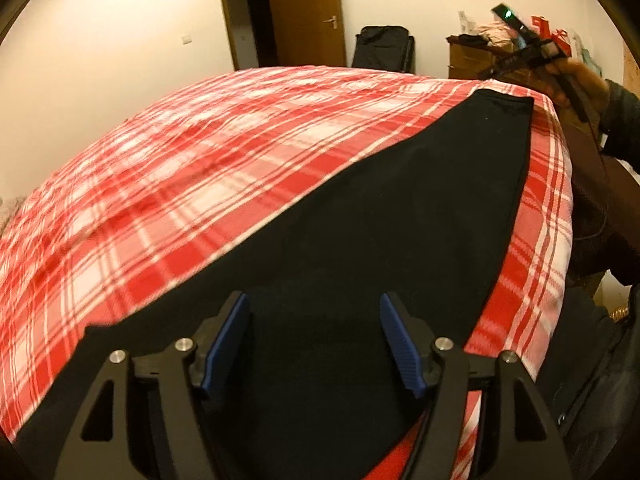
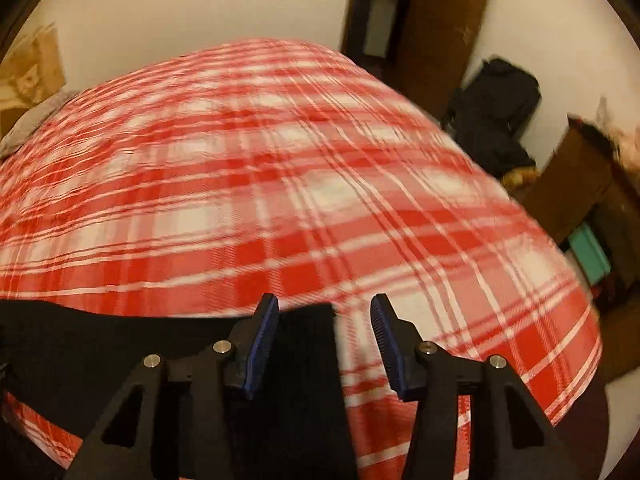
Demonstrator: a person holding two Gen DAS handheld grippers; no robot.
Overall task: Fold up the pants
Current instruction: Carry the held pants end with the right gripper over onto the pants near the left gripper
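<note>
Black pants [image 1: 360, 220] flat (tongs [image 1: 314, 304] apart)

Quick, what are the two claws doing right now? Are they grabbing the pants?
Left claw: open above the black pants, gripping nothing.
Right claw: open, pads clear of the pants' end between them.

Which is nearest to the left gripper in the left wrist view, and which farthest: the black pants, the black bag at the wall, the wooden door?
1. black pants, directly under the left gripper.
2. black bag, beyond the bed, against the wall.
3. wooden door, left of the bag, slightly farther.
</note>
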